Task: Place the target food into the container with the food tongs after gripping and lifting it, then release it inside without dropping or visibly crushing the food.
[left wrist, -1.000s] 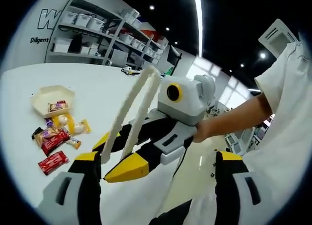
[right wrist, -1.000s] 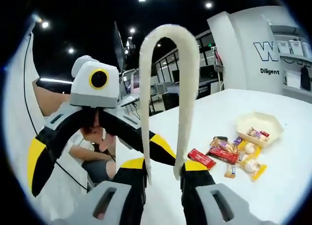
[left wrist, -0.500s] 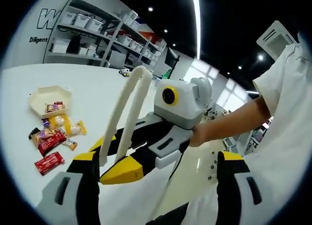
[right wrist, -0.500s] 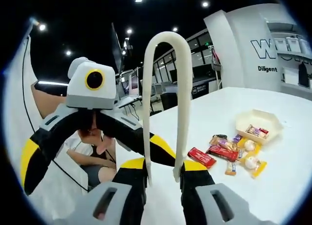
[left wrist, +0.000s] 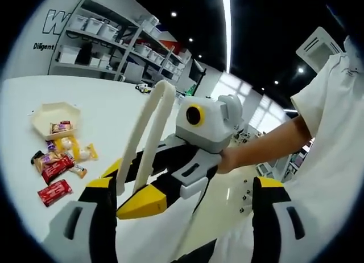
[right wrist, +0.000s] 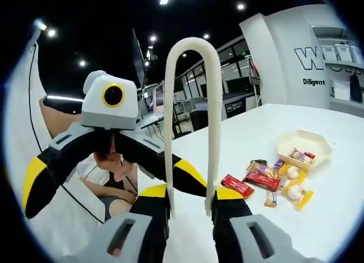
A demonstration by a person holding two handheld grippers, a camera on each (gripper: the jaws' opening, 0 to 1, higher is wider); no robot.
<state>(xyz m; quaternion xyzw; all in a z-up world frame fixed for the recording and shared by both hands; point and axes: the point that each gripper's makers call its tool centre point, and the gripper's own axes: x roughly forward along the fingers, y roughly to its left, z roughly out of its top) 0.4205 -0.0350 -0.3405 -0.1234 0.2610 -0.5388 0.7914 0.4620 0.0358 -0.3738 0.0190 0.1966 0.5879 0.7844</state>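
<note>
white table (right wrist: pixel 335 217) bears cream container (right wrist: pixel 303 144) holding wrapped snacks (right wrist: pixel 301 156).

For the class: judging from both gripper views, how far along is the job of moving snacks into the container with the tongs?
Done: the container on the white table already holds a couple of wrapped snacks. In hand: the right gripper holds the cream food tongs by both legs, bend upward, tips away from the food. Left: the pile of wrapped snacks lies beside the container, ungripped. The left gripper is open, holding nothing.
</note>
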